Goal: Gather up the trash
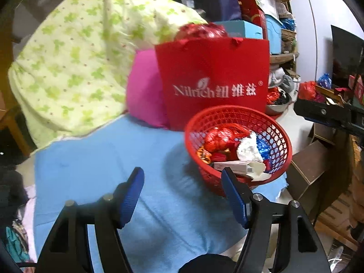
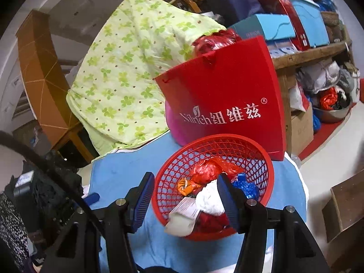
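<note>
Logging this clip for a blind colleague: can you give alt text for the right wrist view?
A red mesh basket full of crumpled wrappers sits on a blue cloth, seen past the right tool, whose blue pads stand apart holding nothing. Behind stand a red paper bag and a green clover quilt.

The basket [image 2: 213,145] sits on the cloth-covered surface [image 2: 122,177] with crumpled trash [image 2: 209,170] inside it. Directly behind the basket stands a paper bag [image 2: 225,86]; left of the bag lies folded bedding [image 2: 127,79].
</note>
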Motion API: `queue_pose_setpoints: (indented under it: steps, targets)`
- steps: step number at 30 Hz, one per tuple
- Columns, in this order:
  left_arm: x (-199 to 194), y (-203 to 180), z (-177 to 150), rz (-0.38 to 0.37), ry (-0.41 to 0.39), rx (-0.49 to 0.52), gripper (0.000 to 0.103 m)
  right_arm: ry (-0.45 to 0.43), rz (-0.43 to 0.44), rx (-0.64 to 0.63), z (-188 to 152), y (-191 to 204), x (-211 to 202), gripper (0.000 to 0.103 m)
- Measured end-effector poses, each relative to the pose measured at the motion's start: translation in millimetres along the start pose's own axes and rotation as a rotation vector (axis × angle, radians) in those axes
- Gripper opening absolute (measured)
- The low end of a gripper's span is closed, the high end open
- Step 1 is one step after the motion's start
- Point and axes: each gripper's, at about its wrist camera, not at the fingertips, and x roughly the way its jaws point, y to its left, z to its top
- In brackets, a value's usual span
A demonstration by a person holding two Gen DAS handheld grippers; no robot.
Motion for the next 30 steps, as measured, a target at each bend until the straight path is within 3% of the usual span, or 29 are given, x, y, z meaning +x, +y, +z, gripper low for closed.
queue_pose_setpoints:
  steps: [5, 8, 15, 19, 30]
  targets:
    - [-27, 9, -1, 0.064, -0.038, 0.0, 0.073, -0.018, -0.023, -0.053, -5, 23, -19, 0.061]
    - [-44, 14, -1, 0.097, -0.065, -0.012, 0.084, -0.03, -0.04, -0.11, -7, 43, -30, 0.064]
    - [-80, 20, 2, 0.162, -0.119, -0.01, 0.084, -0.076, -0.098, -0.234, -16, 76, -59, 0.071]
    - [-99, 23, 1, 0.205, -0.143, -0.032, 0.096, -0.094, -0.131, -0.286, -22, 87, -77, 0.071]
    - [-146, 31, 0, 0.289, -0.184, -0.072, 0.098, -0.136, -0.161, -0.342, -25, 110, -118, 0.075]
